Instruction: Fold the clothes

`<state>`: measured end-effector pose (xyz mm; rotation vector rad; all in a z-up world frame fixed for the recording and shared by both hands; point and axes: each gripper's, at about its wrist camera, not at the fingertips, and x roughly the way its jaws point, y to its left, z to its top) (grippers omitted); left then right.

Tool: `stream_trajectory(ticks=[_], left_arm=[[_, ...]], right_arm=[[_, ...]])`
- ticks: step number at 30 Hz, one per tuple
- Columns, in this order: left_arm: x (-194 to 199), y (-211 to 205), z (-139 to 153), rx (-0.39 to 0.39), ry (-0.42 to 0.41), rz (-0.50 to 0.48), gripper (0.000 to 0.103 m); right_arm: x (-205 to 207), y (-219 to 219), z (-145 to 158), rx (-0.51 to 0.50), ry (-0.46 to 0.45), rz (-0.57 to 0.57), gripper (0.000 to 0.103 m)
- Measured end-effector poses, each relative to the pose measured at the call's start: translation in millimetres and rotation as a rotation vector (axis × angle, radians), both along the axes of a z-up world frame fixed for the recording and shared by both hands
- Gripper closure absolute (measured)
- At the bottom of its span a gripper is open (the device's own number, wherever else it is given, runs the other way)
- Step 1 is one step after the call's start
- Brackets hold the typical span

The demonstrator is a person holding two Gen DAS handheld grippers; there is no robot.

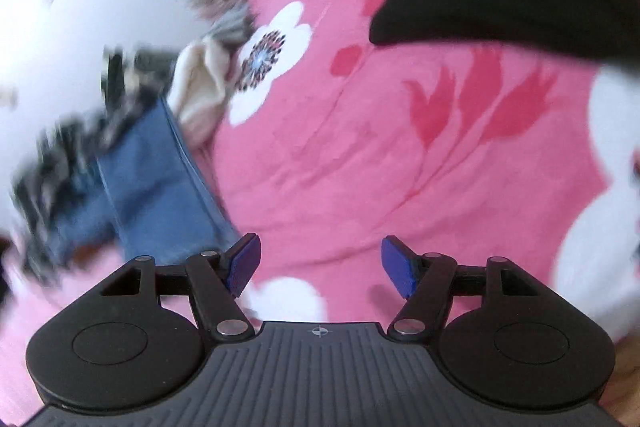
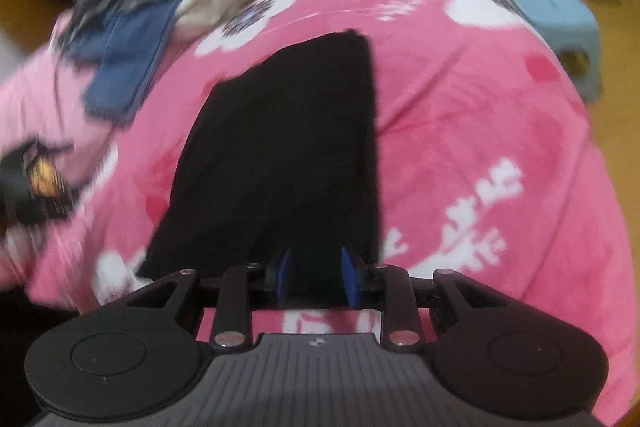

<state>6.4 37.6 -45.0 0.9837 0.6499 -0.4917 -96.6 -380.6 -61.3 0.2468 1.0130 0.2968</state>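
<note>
1. The black garment is lying flat on the pink flowered blanket, tapering toward its far end.
2. The right tongs are pinching its near edge.
3. The left tongs are standing spread over bare blanket.
4. The far clothes pile is blurring into smears; the garment's near edge is hiding behind the tongs.

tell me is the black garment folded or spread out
Cannot tell for sure. The black garment lies as a narrow flat strip with straight edges on the pink blanket, which suggests folded.
</note>
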Motion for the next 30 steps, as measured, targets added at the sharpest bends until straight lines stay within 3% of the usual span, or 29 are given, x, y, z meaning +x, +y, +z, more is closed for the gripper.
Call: stream_trajectory(ticks=[3, 5, 8, 10, 15, 18, 23, 28, 30], left_arm=[[-21, -14, 7, -0.235, 0.113, 0.004, 0.036], [-41, -29, 8, -0.330, 0.152, -0.049, 0.036], [-64, -54, 6, -0.415, 0.215, -0.147, 0.037], [-73, -68, 1, -0.415, 0.228, -0.200, 0.037], [-88, -90, -18, -0.343, 0.194, -0.279, 0.038], [-94, -97, -26, -0.315, 0.171, -0.304, 0.038], [-103, -104, -30, -0.323, 0.171, -0.306, 0.038], [-108, -110, -30, -0.331, 0.171, -0.304, 0.038], [-109, -111, -30, -0.337, 0.177, -0.295, 0.038]], right_arm=[[-8, 23, 2, -0.162, -0.044, 0.123, 0.075], [-17, 34, 0, -0.280, -0.066, 0.196, 0.075], [-28, 43, -4, -0.421, -0.093, 0.269, 0.078], [-30, 44, -5, -0.459, -0.093, 0.280, 0.079], [-26, 33, -2, -0.324, -0.049, 0.206, 0.080], [-18, 14, -4, -0.132, 0.031, 0.078, 0.080], [-8, -33, -27, 0.276, 0.192, -0.169, 0.079], [-15, -61, -47, 0.485, 0.287, -0.315, 0.078], [-16, -65, -52, 0.518, 0.298, -0.343, 0.078]])
